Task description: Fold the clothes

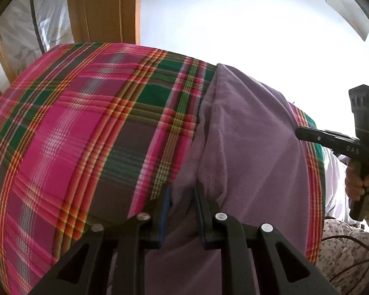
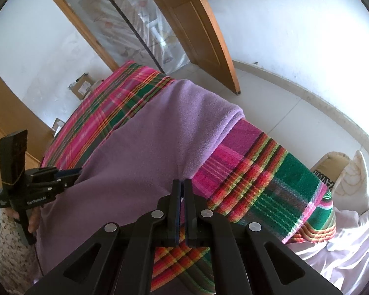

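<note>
The left gripper [image 1: 182,191] pinched a fold of the purple fleece garment [image 1: 246,147] at its edge between nearly closed jaws; the right gripper [image 2: 183,186], jaws shut, clamped the hem at six o'clock. Either thin bite could slip when lifted. The soft, matte, half-folded fleece lay across the plaid blanket [image 1: 73,123], toward three o'clock.

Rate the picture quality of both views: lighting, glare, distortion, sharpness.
Left wrist view: the white wall is blown out by glare, the plaid blanket bulges with fisheye distortion, and detail is soft. Right wrist view: evener light, sharper weave on the purple fleece garment, the wooden door bowed, brightness washing out the right side.
</note>
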